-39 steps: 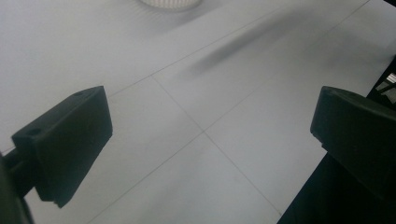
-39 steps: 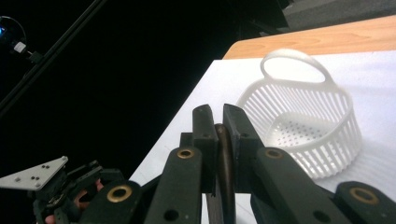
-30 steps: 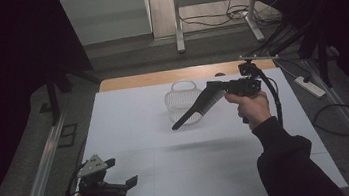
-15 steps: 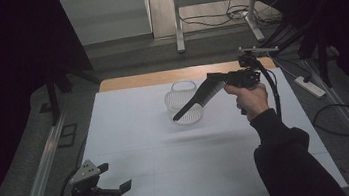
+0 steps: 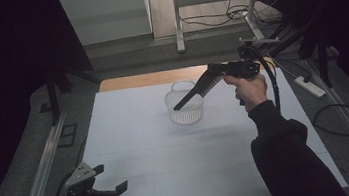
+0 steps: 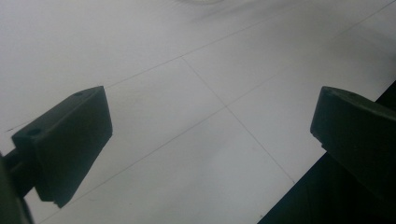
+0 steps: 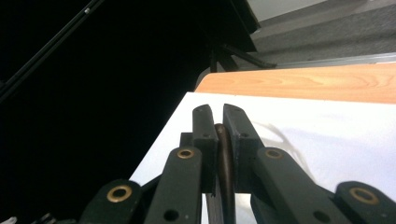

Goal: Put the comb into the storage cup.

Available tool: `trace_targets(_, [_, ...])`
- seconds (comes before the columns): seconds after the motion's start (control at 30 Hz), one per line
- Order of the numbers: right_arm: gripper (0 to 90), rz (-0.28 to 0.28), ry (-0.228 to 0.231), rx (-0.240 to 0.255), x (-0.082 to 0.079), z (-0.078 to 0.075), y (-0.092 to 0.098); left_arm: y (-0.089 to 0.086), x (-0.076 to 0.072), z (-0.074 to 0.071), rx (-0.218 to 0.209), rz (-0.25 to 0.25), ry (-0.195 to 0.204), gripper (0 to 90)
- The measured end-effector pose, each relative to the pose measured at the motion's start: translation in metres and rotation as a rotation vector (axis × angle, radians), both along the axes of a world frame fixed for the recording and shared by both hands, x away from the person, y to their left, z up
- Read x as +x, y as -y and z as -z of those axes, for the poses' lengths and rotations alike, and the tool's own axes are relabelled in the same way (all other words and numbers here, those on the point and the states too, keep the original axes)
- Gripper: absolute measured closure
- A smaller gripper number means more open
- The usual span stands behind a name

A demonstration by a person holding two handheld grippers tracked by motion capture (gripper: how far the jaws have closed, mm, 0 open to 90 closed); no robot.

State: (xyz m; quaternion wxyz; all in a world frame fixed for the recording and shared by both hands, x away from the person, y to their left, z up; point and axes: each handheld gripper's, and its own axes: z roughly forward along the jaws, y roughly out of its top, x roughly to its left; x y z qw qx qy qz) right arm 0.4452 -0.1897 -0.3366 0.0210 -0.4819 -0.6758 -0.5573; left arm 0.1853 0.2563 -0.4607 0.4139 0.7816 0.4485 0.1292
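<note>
Left claw idle and spread, right claw pinching up at the basket.

My left gripper (image 5: 111, 191) hangs wide open near the table's (image 5: 131, 133) front edge. Farther off, my right gripper (image 5: 179, 106) squeezes a thin brown strip, probably the handle, over the wire basket (image 5: 185, 104) mid-table. Looks light, springy, see-through mesh; handle's my best hold.

High view dim overall, edges near black; white tabletop (image 5: 131, 133) is the brightest area, lit from above. Soft shadow band falls across it below the basket (image 5: 185, 107). Left gripper view evenly lit, jaws slightly soft, no glare. Right gripper view: left half black, close jaws blurred, faint shadow on white surface.
</note>
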Motion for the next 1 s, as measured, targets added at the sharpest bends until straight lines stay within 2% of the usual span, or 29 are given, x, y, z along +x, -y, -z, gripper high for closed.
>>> trace_targets(0.4, [84.0,0.042,0.006,-0.018,0.014,-0.003,-0.001,0.0,0.001,0.0,0.003,0.003,-0.008,0.0])
trace_targets(0.67, [84.1,0.059,0.001,-0.029,0.022,0.005,-0.003,0.0,0.001,0.001,0.001,0.001,-0.012,0.0])
trace_targets(1.0, [84.1,0.057,0.002,-0.07,0.03,0.017,-0.013,0.0,0.001,0.001,0.005,0.0,-0.017,0.0])
